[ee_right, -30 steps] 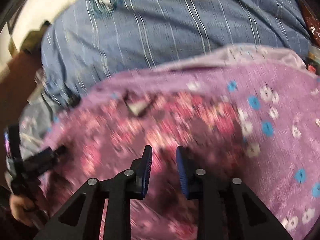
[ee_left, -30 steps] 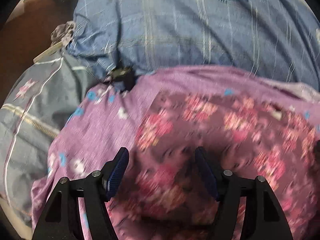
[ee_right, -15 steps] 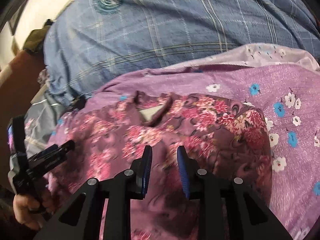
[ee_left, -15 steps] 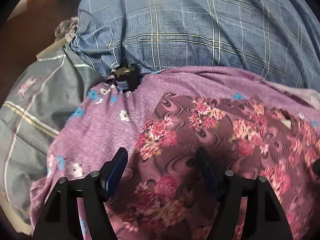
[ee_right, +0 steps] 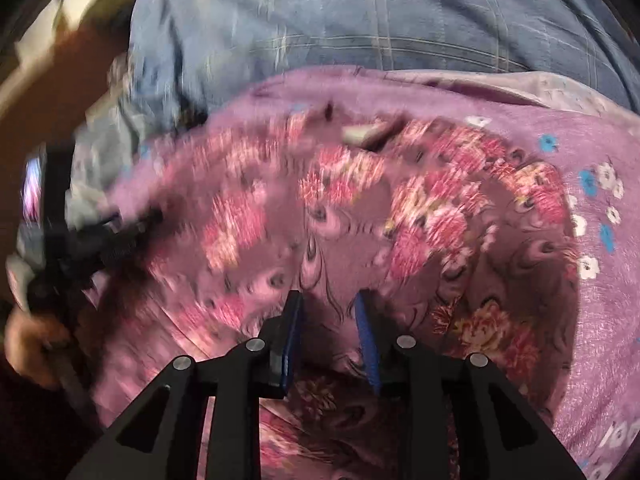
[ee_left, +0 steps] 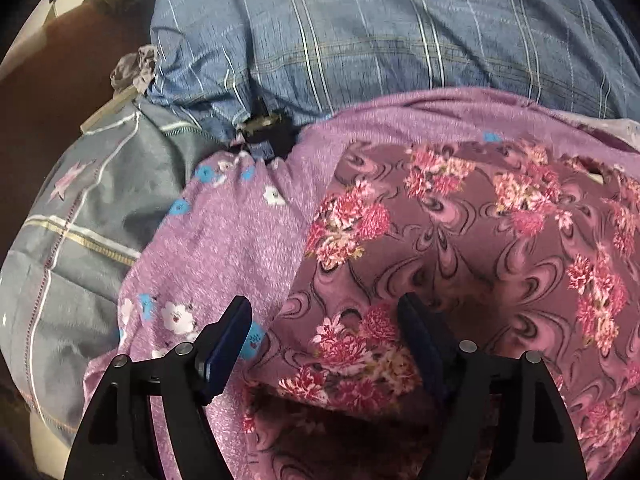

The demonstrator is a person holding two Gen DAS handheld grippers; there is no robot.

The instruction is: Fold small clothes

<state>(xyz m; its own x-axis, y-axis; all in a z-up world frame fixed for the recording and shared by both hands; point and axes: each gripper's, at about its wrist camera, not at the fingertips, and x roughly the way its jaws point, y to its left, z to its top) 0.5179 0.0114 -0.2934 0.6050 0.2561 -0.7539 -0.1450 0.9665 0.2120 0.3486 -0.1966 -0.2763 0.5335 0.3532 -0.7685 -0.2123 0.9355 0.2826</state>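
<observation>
1. Between the fingers of the left gripper (ee_left: 324, 336), at the bottom centre of the left wrist view, lies the near left corner of the flowered garment (ee_left: 460, 248). The jaws stand wide and have just been opening; the cloth sits in the gap, but neither pad presses on it.
2. At the bottom centre of the right wrist view, the right gripper (ee_right: 330, 320) has its jaws narrow, with a ridge of the same garment (ee_right: 400, 220) rising into the gap. That view is blurred, so I cannot tell whether the pads pinch the cloth.
3. Outward from both grippers, the garment spreads up and to the right in the left view, its left edge running from the left finger toward the upper middle of the frame. Its long axis seems to run across the frame, left to right.
4. Under it lies a lilac cloth with small flowers (ee_left: 224, 240), showing at the garment's left in the left view and at its right in the right view.
5. Beyond, across the top of the frame, lies blue checked bedding (ee_left: 360, 40); a grey cover (ee_left: 72, 220) fills the left.
6. Judging by this, the left gripper is nearer the free corner, so the next fold likely starts there.
</observation>
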